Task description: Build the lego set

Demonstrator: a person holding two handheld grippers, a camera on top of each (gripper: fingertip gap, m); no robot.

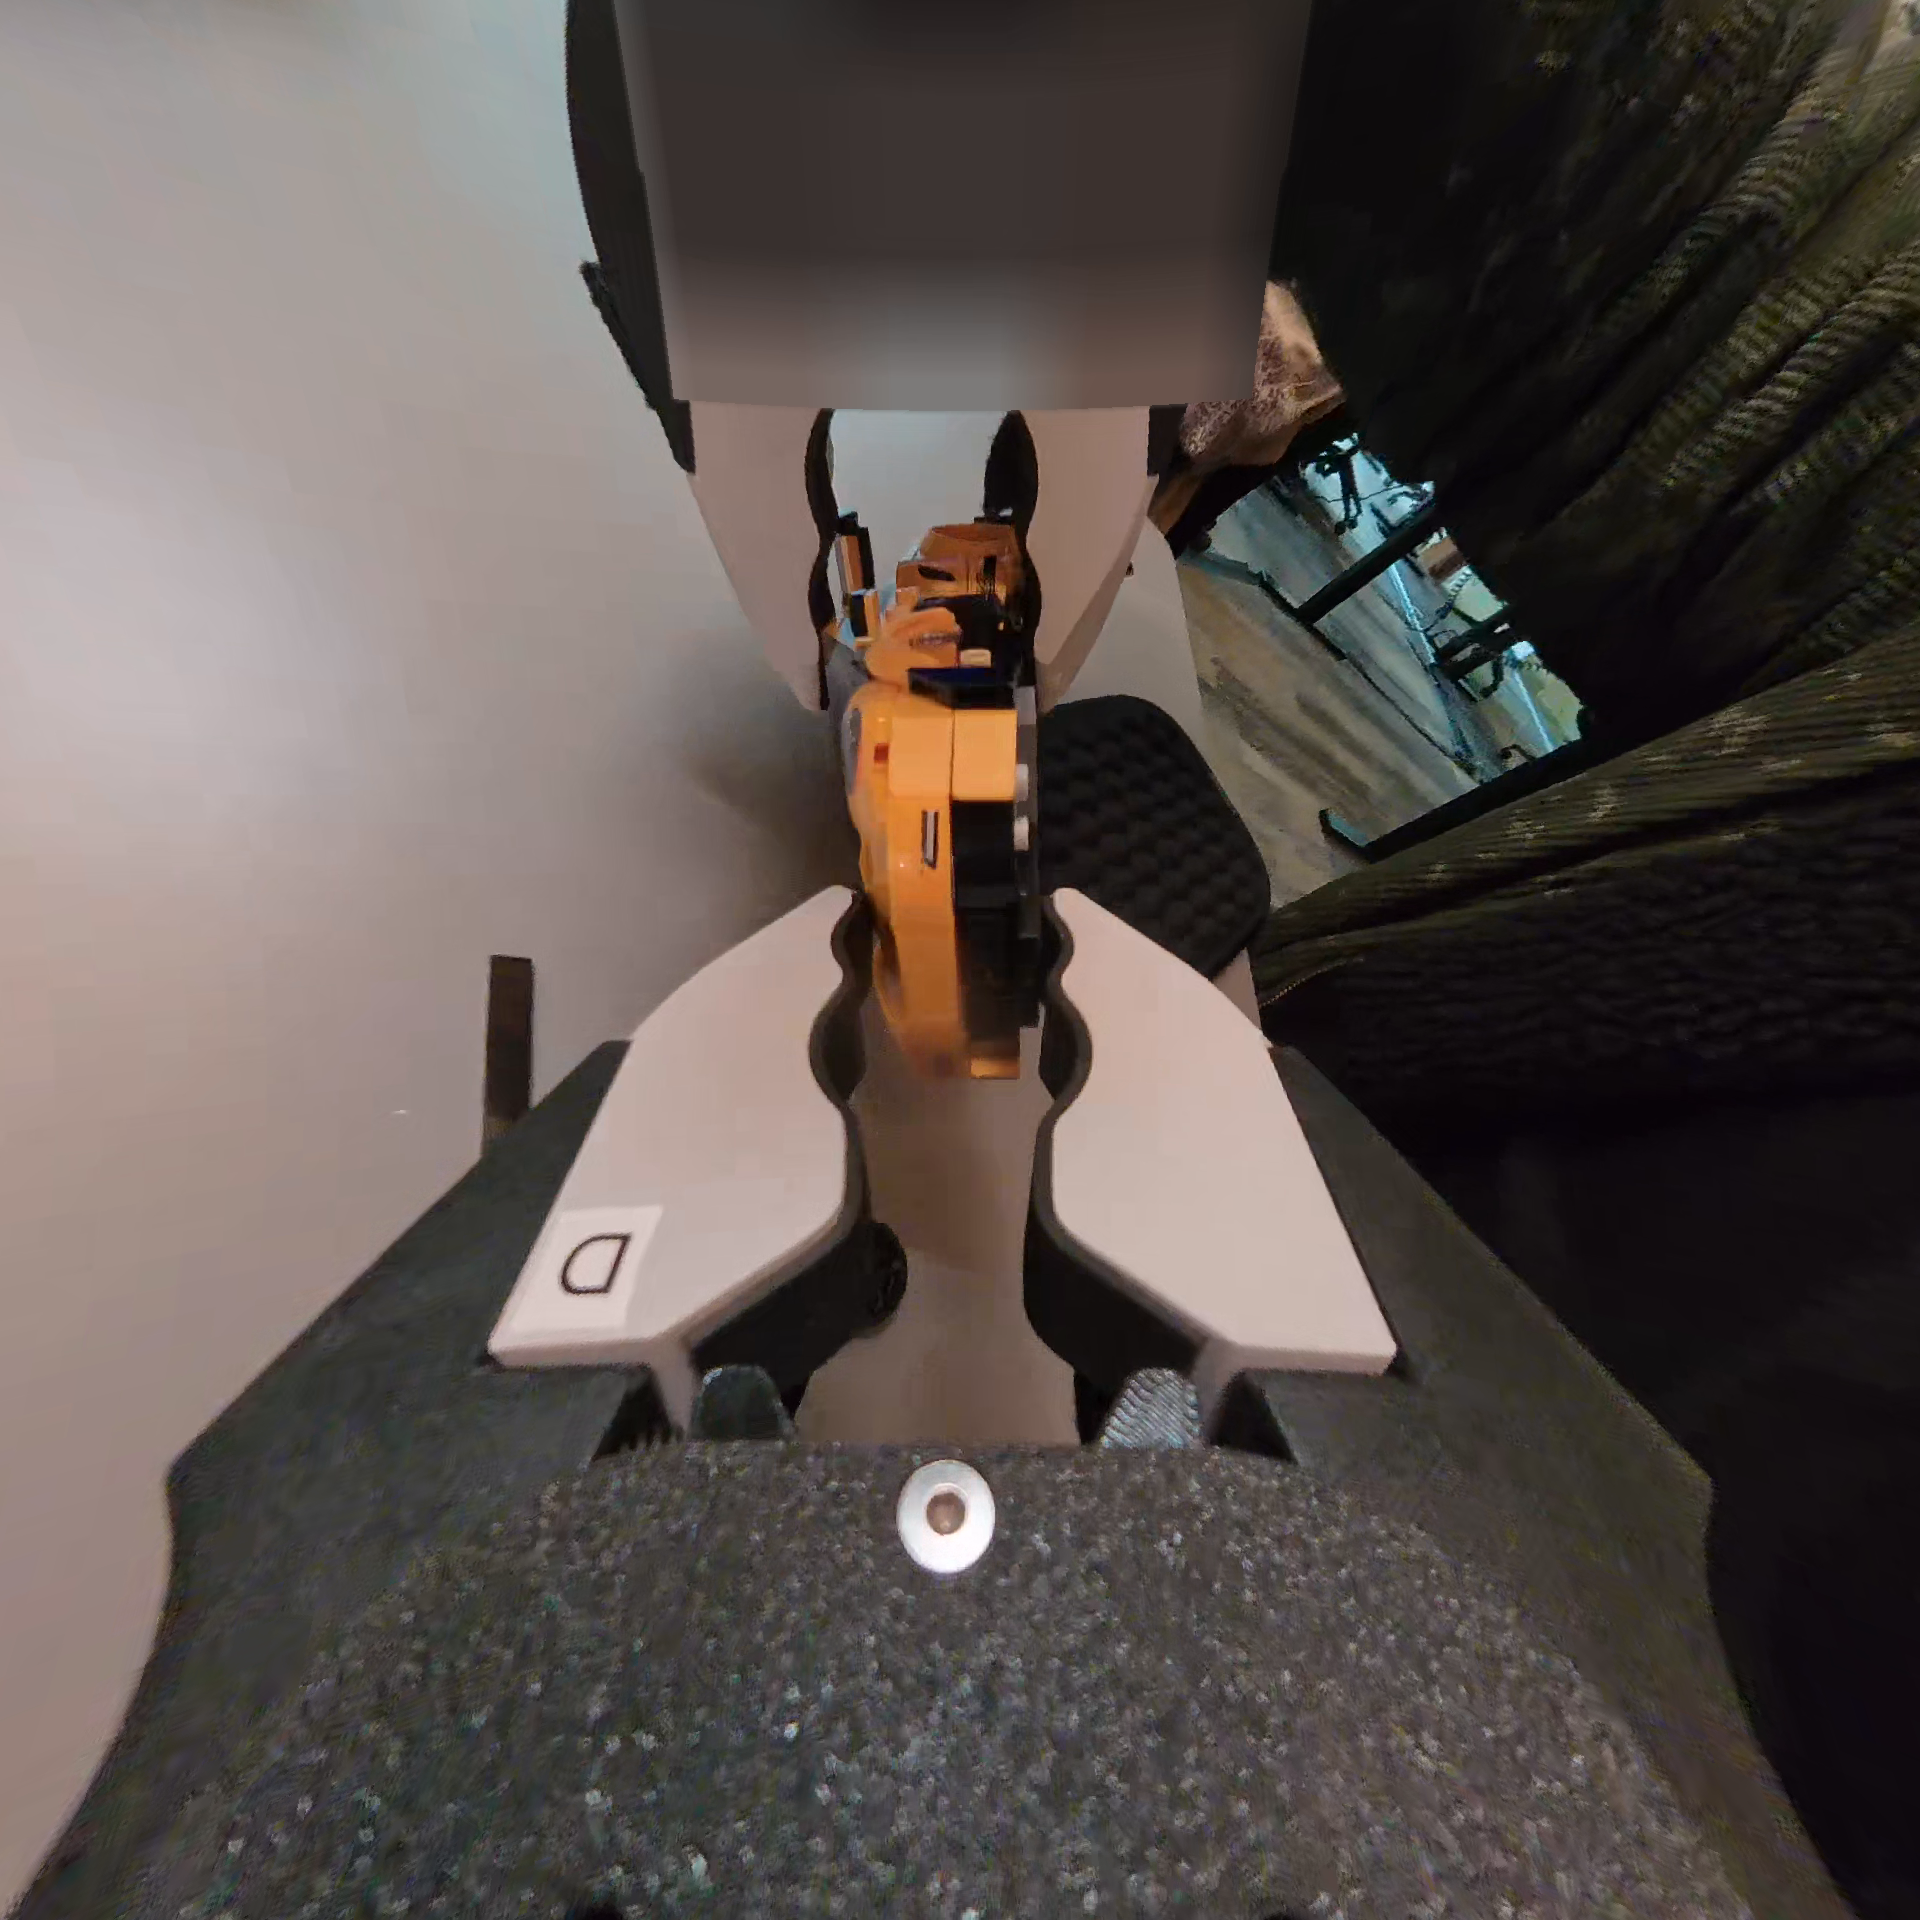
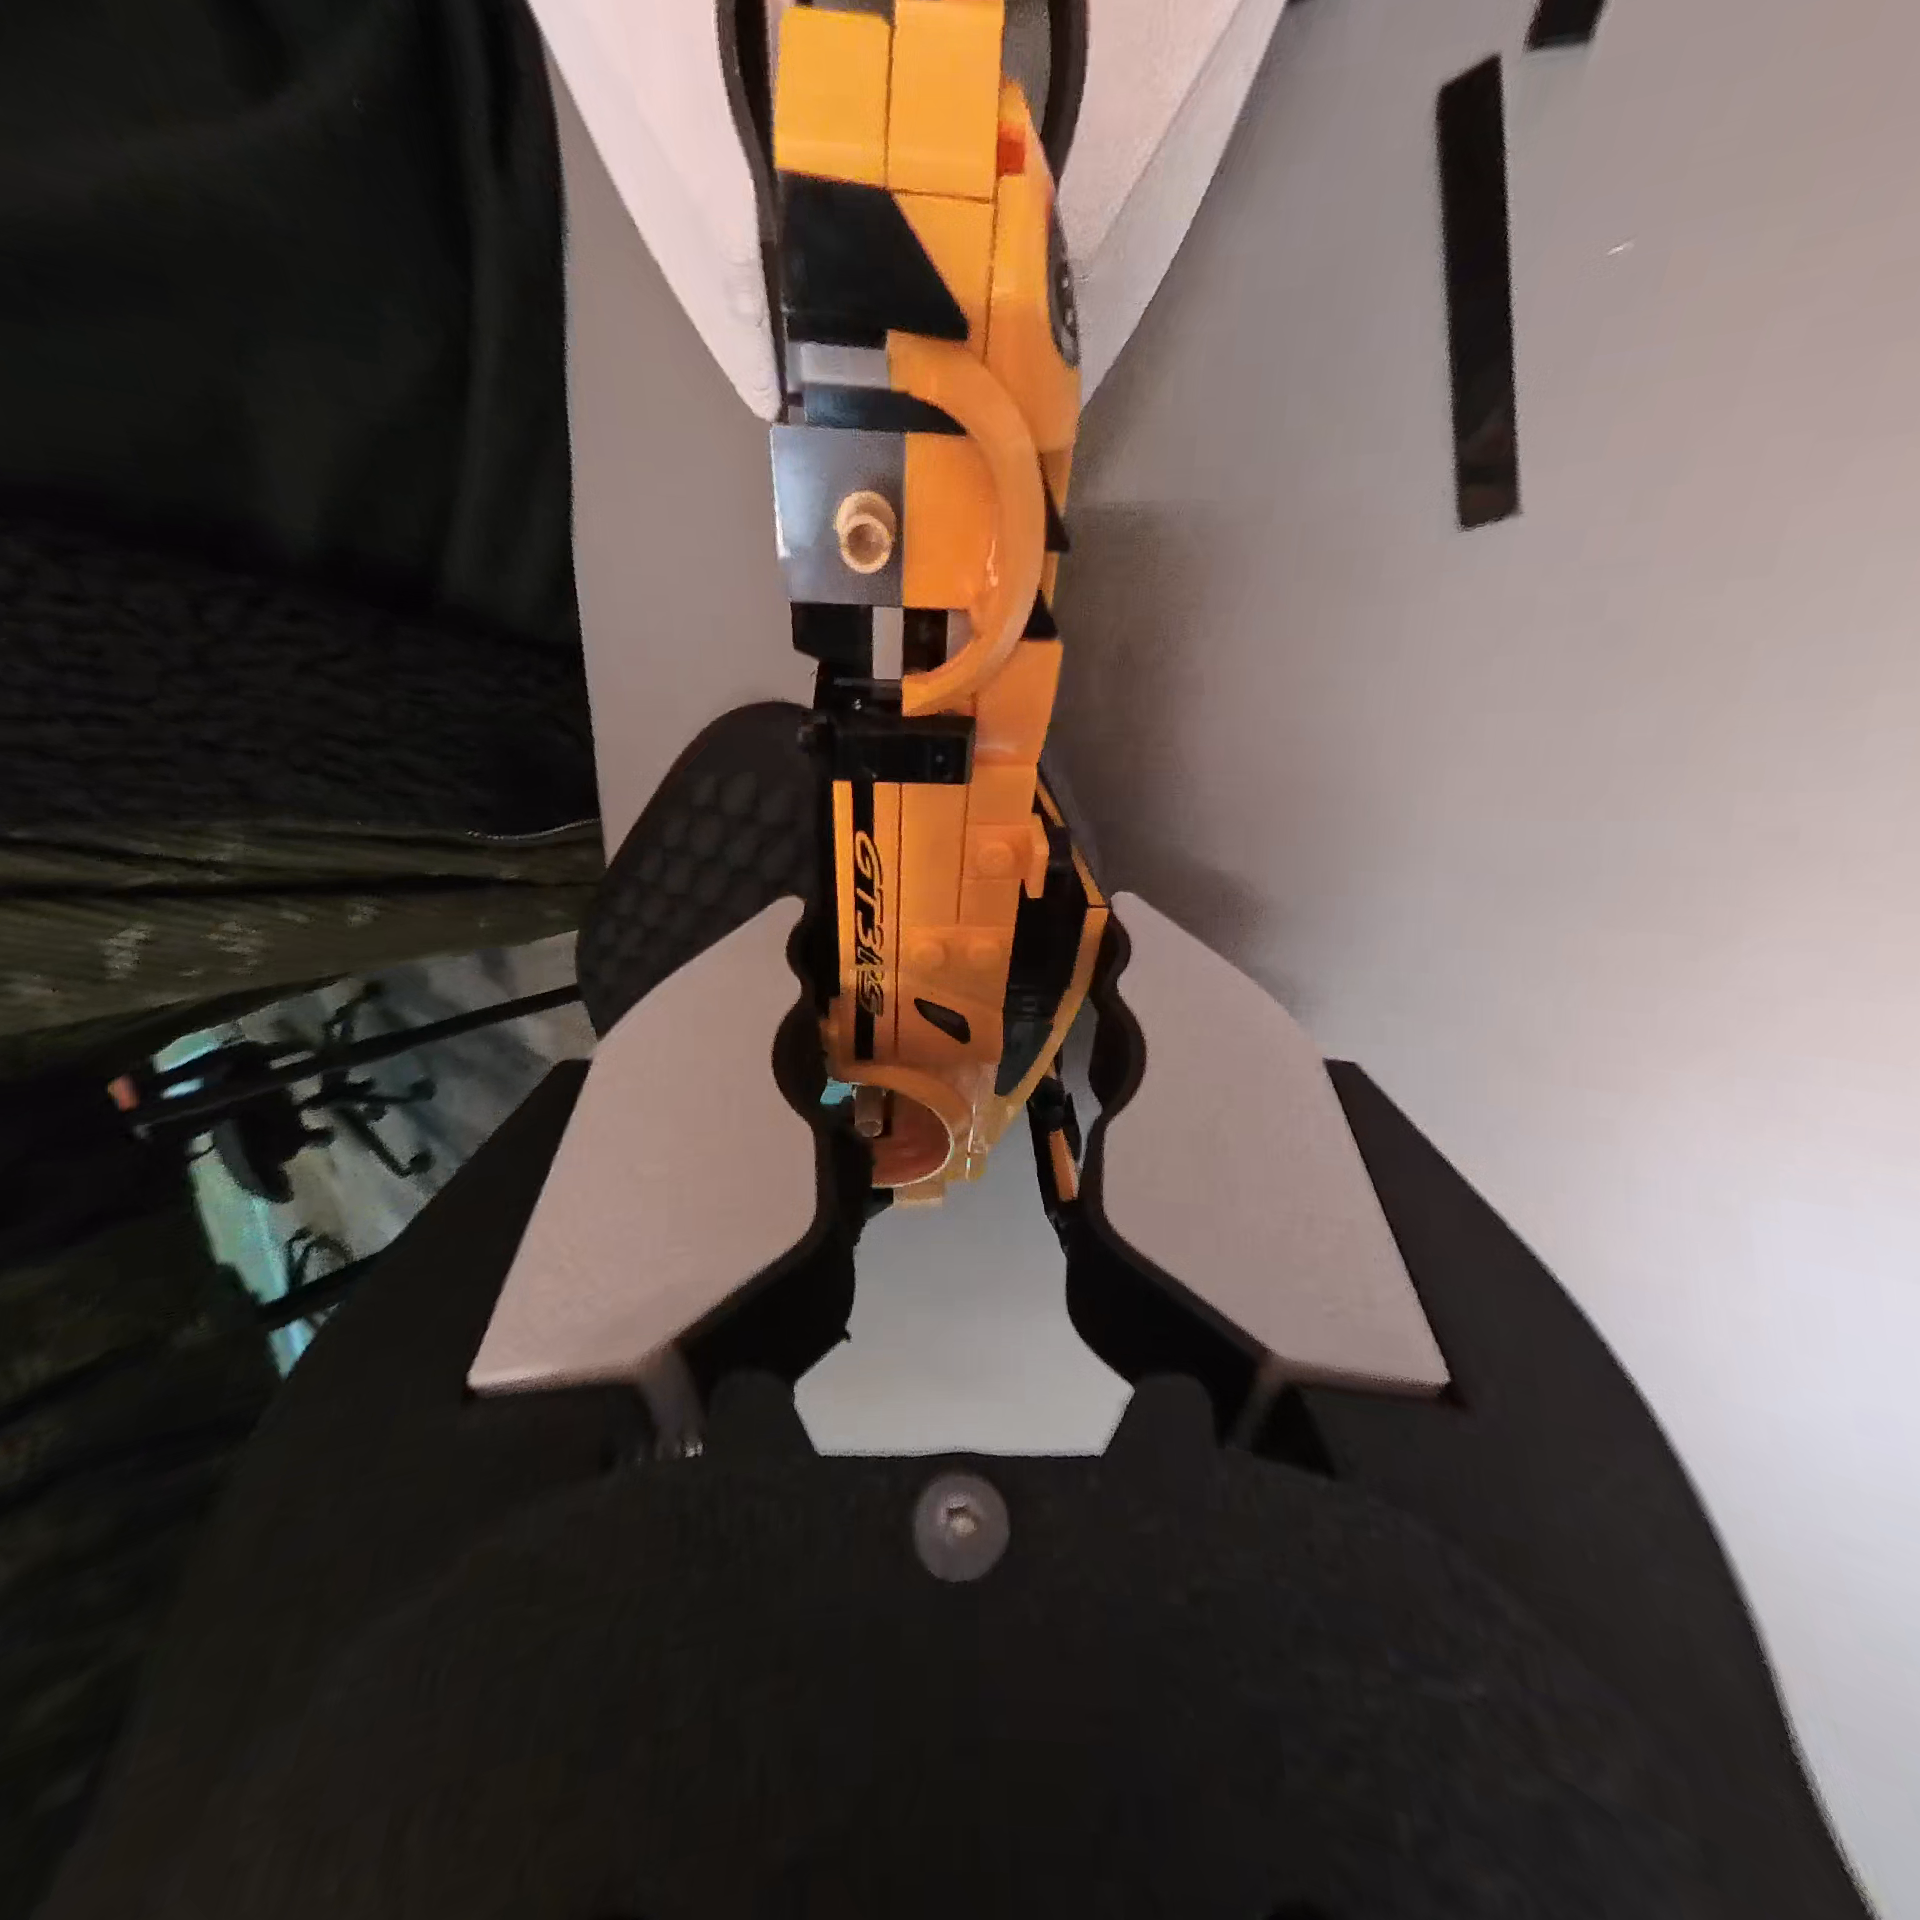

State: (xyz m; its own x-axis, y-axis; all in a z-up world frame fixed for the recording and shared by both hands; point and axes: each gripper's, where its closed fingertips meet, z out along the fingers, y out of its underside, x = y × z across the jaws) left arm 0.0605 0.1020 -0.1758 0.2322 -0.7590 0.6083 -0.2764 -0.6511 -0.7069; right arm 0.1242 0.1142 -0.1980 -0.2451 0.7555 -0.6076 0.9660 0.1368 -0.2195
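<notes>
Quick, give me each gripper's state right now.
Left gripper: shut on the orange lego car.
Right gripper: shut on the car's other end.

Your left gripper point(image 1: 951, 971) has white curved fingers point(image 1: 727, 1122) with wavy black inner pads, a speckled dark grey body low in the frame, one silver screw point(image 1: 944, 1515) and a white sticker point(image 1: 592, 1268) lower left. Your right gripper point(image 2: 951, 1049) matches, its body plain black. You wear a dark knitted sleeve point(image 1: 1662, 312) at upper right.
</notes>
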